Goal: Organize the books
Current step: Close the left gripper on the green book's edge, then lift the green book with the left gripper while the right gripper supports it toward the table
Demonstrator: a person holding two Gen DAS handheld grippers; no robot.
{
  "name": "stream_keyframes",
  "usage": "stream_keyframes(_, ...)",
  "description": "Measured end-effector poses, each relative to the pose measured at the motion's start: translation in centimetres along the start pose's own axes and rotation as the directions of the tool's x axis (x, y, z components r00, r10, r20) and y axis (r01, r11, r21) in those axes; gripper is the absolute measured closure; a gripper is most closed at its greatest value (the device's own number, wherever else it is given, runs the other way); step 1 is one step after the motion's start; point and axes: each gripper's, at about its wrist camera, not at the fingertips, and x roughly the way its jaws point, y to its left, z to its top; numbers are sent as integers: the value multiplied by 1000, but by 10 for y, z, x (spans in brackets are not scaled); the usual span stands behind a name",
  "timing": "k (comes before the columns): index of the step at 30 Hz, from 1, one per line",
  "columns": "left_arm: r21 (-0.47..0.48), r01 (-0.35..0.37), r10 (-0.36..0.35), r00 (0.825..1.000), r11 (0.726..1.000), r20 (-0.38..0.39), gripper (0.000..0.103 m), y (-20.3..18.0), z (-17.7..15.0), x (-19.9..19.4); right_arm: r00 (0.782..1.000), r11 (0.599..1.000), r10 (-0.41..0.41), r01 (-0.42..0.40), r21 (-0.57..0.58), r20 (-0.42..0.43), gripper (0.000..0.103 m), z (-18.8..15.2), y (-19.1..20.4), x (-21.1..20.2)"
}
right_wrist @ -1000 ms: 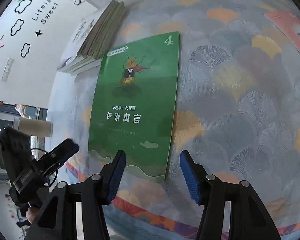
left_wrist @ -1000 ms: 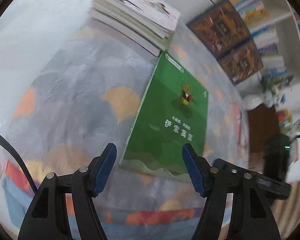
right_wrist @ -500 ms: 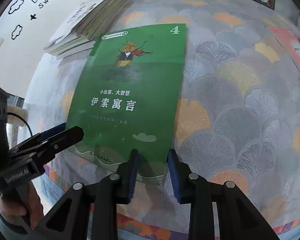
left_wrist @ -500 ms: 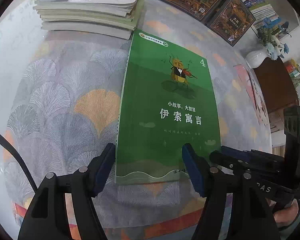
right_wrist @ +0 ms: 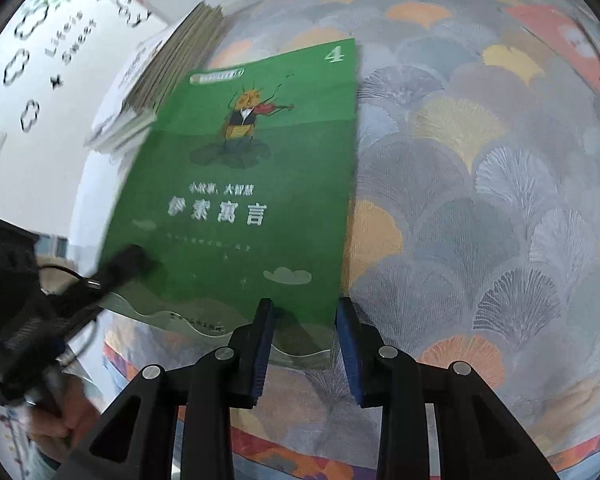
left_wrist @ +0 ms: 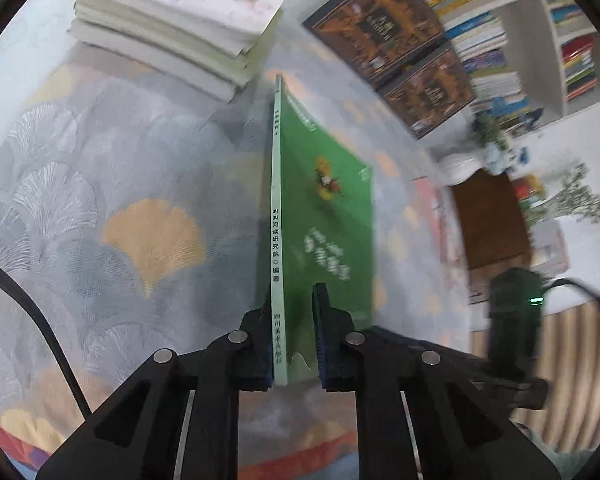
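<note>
Left wrist view. The left gripper (left_wrist: 294, 340) is seen clamped on the near spine corner of the green book (left_wrist: 328, 216); a second ago its jaws stood wide on either side of that corner, so the grasp is new. The book is now tipped up on edge from this camera's angle, with the pale spine facing the lens, where half a second ago the cover lay flat on the patterned tabletop (left_wrist: 100, 200). The stack of books (left_wrist: 172, 28) lies beyond the green book's far end, near but apart from it. Two dark books (left_wrist: 404, 48) lean against a bookshelf (left_wrist: 540, 20) at the back (motion blur softens the right side).

Right wrist view. The right gripper (right_wrist: 305, 344) is closed on the book's near lower corner (right_wrist: 260, 184), the pads pressed against the pages' edge; it was already narrowed there half a second ago and has not shifted. The left gripper (right_wrist: 116, 268) is visible at the book's left edge, blurred. The near end of the book appears raised off the cloth. A pink book (right_wrist: 572, 44) lies flat at the far right, well apart.

Reading: the book is now held by both grippers, so the pickup is judged secured, and transfer to the stack is probably the step at hand. A slip at the thin corner is the risk.
</note>
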Motion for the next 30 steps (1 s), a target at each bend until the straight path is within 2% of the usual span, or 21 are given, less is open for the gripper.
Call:
stream_keyframes(1, 10, -24, 25, 999, 1000, -20, 92, 0, -1, 8, 1000, 999, 24, -24, 29, 4, 72, 0, -4, 1)
stream_keyframes(3, 2, -7, 7, 999, 1000, -45, 92, -2, -1, 17, 996, 991, 85, -86, 106, 7, 72, 2, -14, -1)
stream_keyframes(5, -37, 48, -50, 997, 998, -62, 92, -2, 2, 18, 984, 959, 179, -177, 223, 10, 72, 0, -33, -1)
stream_keyframes(6, -74, 113, -118, 991, 991, -66, 92, -1, 3, 17, 978, 943, 209, -205, 261, 12, 72, 0, -40, -1)
stream_keyframes(7, -108, 168, -176, 982, 980, -68, 92, -1, 6, 16, 966, 914, 257, -248, 320, 15, 72, -2, -49, 0)
stream_keyframes(8, -137, 208, -219, 973, 968, -68, 92, -2, 8, 16, 947, 868, 321, -301, 396, 17, 71, -6, -61, 2)
stream_keyframes(9, -170, 246, -262, 962, 954, -74, 92, -3, 12, 16, 936, 843, 351, -326, 429, 22, 66, -9, -65, 3)
stream_keyframes(10, -192, 264, -283, 956, 945, -82, 92, -3, 15, 17, 919, 806, 392, -363, 468, 37, 57, -14, -71, 4)
stream_keyframes(11, -207, 271, -295, 951, 940, -91, 92, -4, 18, 18, 899, 770, 435, -403, 495, 55, 54, -18, -76, 6)
stream_keyframes(14, -249, 294, -330, 936, 923, -119, 92, -8, 28, 21, 870, 729, 488, -452, 514, 72, 50, -20, -84, 8)
stream_keyframes(16, -294, 334, -383, 915, 896, -127, 92, -8, 32, 21, 853, 702, 516, -476, 530, 83, 44, -18, -85, 12)
stream_keyframes(18, -311, 351, -406, 904, 883, -133, 92, -13, 35, 21, 835, 669, 537, -510, 541, 123, 40, -18, -85, 11)
stream_keyframes(19, -313, 356, -414, 899, 881, -141, 92, -14, 38, 21, 822, 644, 547, -533, 549, 156, 39, -17, -76, 18)
stream_keyframes(21, -318, 361, -424, 892, 877, -157, 92, -16, 43, 25, 778, 566, 587, -593, 573, 226, 40, -16, -77, 27)
stream_keyframes(23, -358, 370, -451, 875, 857, -175, 92, -11, 42, 29, 746, 518, 608, -632, 576, 272, 44, -16, -81, 30)
stream_keyframes(24, -369, 370, -456, 872, 853, -180, 92, -9, 41, 30, 731, 499, 619, -649, 574, 289, 51, -13, -81, 32)
stream_keyframes(25, -368, 365, -453, 871, 856, -191, 92, -7, 40, 32, 725, 492, 618, -659, 569, 304, 61, -11, -79, 33)
stream_keyframes(27, -336, 331, -413, 886, 882, -211, 92, -5, 39, 31, 751, 533, 583, -641, 552, 310, 68, -10, -78, 26)
stream_keyframes(28, -311, 302, -377, 899, 901, -220, 92, -5, 40, 31, 795, 606, 536, -597, 526, 286, 73, -6, -72, 21)
stream_keyframes(29, -294, 289, -360, 905, 911, -227, 92, -5, 41, 31, 839, 683, 485, -540, 493, 247, 75, 1, -75, 11)
stream_keyframes(30, -253, 254, -315, 917, 934, -244, 92, -6, 42, 31, 877, 756, 430, -480, 445, 216, 75, 4, -68, 4)
